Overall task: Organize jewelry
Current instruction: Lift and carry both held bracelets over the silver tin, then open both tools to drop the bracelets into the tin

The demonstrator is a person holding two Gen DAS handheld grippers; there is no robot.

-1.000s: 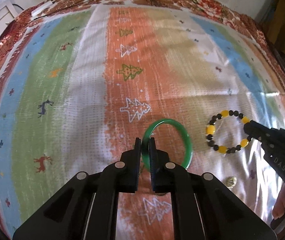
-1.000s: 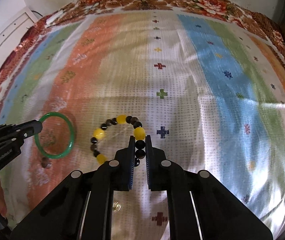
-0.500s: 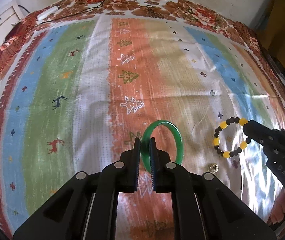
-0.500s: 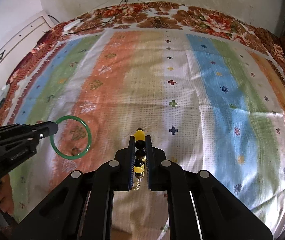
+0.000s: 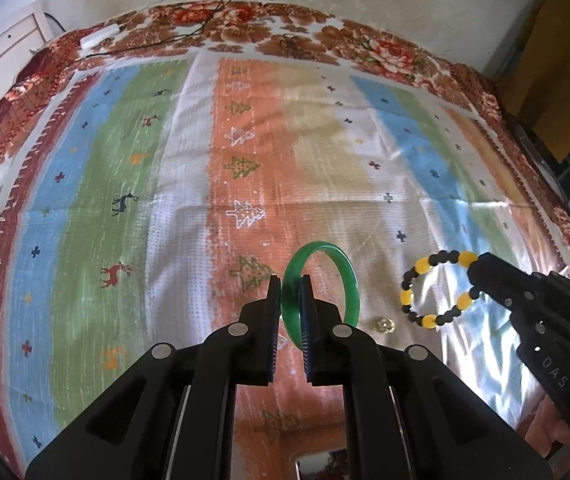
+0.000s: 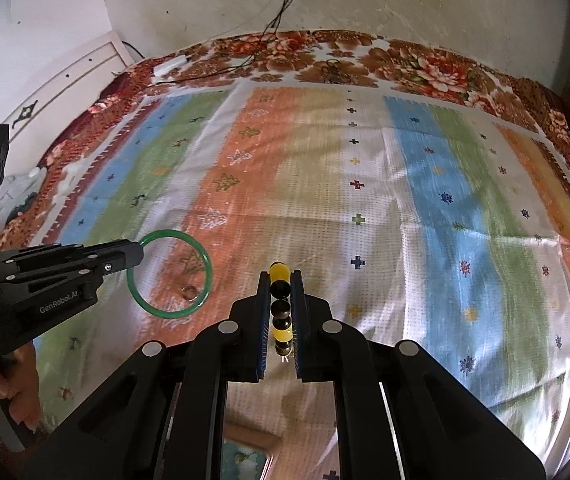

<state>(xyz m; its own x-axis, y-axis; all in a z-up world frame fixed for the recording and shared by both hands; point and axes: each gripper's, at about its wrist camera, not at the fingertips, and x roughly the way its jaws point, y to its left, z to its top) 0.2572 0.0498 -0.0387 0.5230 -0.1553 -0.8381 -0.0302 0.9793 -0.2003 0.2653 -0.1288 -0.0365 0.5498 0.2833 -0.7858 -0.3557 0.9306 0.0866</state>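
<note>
My left gripper (image 5: 289, 280) is shut on a green bangle (image 5: 348, 280) and holds it upright above the striped cloth. In the right wrist view the same bangle (image 6: 204, 258) hangs from the left gripper (image 6: 139, 254) at the left. My right gripper (image 6: 280, 276) is shut on a yellow-and-black bead bracelet (image 6: 281, 312), seen edge-on between the fingers. In the left wrist view the bracelet (image 5: 425, 268) hangs from the right gripper (image 5: 479, 276) at the right. A small gold ring (image 5: 383, 325) lies on the cloth between the two; it also shows through the bangle (image 6: 190, 292).
A striped patterned cloth (image 5: 125, 200) covers a bed with a floral border (image 5: 285, 40). A white power strip (image 5: 99, 38) and black cables lie at the far edge by the wall. A white cabinet (image 6: 65, 88) stands at the left. A box edge (image 6: 245, 460) shows below.
Both grippers have lifted and pulled back from the cloth with their pieces. The bracelet has turned edge-on in the right gripper. More of the wall and bed shows.
</note>
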